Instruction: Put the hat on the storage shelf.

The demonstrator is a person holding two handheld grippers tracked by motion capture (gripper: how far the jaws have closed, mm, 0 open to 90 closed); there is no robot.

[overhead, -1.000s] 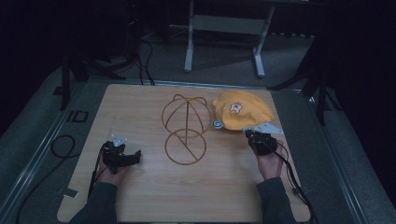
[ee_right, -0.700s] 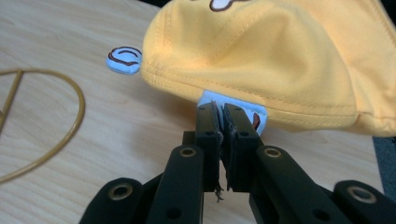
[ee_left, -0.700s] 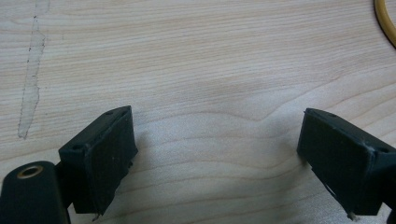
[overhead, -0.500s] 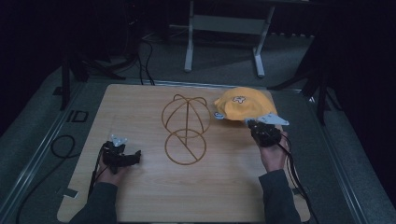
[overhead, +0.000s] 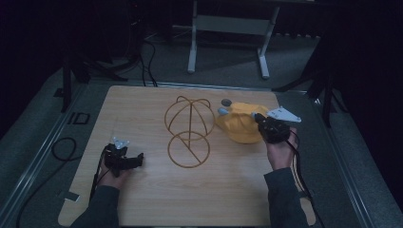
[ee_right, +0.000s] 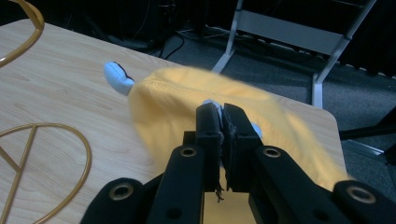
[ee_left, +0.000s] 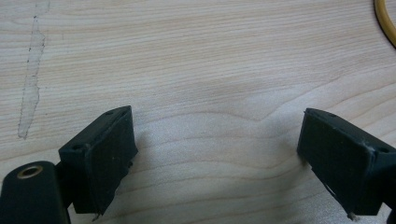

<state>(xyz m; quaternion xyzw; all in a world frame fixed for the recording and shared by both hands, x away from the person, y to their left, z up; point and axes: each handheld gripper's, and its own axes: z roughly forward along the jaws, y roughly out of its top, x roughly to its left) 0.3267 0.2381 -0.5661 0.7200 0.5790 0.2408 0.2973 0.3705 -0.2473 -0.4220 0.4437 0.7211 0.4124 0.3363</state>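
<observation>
A yellow cap (overhead: 237, 126) hangs bunched at the table's right, partly lifted, beside a gold wire hat stand (overhead: 188, 128). My right gripper (overhead: 260, 121) is shut on the cap's edge; in the right gripper view its jaws (ee_right: 222, 116) pinch the yellow cloth (ee_right: 168, 102), and a pale blue and white tab (ee_right: 116, 77) sticks out on the cap's far side. My left gripper (overhead: 139, 159) rests on the wood at the front left. It is open (ee_left: 217, 149) with only bare table between its pads (ee_left: 107, 154). The stand's ring (ee_left: 385, 23) shows at that view's top right.
The wooden table (overhead: 142, 204) has rounded corners, with grey floor all around it. A small dark round piece (overhead: 226, 101) lies behind the cap. A metal frame (overhead: 228, 28) stands on the floor beyond the table. Cables (overhead: 62, 147) lie off the left edge.
My right gripper has risen with the cap's edge in it, so the cap has come up off the wood and bunched. The left gripper has stayed put.
</observation>
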